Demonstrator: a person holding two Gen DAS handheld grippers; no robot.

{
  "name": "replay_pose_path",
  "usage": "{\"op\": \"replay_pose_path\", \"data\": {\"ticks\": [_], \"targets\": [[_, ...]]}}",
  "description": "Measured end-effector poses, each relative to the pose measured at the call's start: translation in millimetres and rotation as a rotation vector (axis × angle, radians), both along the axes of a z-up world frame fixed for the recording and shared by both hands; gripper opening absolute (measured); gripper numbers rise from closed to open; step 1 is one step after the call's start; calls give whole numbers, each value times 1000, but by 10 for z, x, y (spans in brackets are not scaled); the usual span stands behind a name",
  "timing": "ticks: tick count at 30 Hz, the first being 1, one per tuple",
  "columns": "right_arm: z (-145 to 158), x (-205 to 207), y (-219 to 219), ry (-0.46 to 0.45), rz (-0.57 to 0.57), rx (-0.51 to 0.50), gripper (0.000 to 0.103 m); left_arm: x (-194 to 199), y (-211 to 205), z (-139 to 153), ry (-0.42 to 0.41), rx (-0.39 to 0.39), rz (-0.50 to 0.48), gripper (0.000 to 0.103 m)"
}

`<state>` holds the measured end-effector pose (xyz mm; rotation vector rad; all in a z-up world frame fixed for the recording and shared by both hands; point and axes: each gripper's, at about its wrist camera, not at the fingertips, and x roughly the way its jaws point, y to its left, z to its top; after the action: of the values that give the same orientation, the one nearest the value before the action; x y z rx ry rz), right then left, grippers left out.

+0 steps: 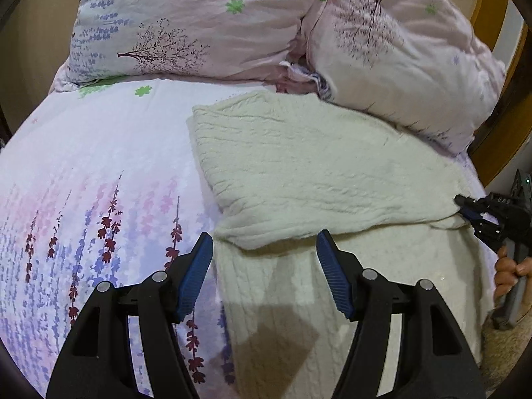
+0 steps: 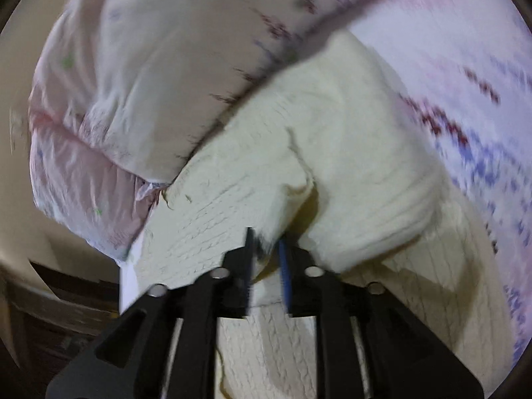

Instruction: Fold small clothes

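Note:
A cream knitted garment [image 1: 316, 173] lies on the flowered bed sheet [image 1: 99, 166], its upper part folded over the lower part. My left gripper [image 1: 264, 249] is open and empty, just above the folded edge at the garment's left side. My right gripper [image 2: 266, 252] is shut on the garment's edge [image 2: 266, 199] and lifts it a little. It also shows in the left wrist view [image 1: 465, 209] at the garment's right corner, held by a hand [image 1: 508, 269]. The right wrist view is blurred.
Two pink flowered pillows [image 1: 199, 23] [image 1: 399, 50] lie at the head of the bed; the right one touches the garment's far edge. A wooden bed frame [image 1: 498, 116] runs along the right side. Bare sheet lies to the left.

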<state>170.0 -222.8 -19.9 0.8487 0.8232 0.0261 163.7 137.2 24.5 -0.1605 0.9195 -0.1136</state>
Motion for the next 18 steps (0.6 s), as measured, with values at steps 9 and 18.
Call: {"op": "replay_pose_path", "data": {"ticks": [9, 18], "targets": [[27, 193, -13, -13, -10, -32, 6, 55, 20, -89, 27, 97, 34, 66], [363, -18, -45, -105, -112, -308, 5, 127, 93, -170, 41, 121, 81, 66]]}}
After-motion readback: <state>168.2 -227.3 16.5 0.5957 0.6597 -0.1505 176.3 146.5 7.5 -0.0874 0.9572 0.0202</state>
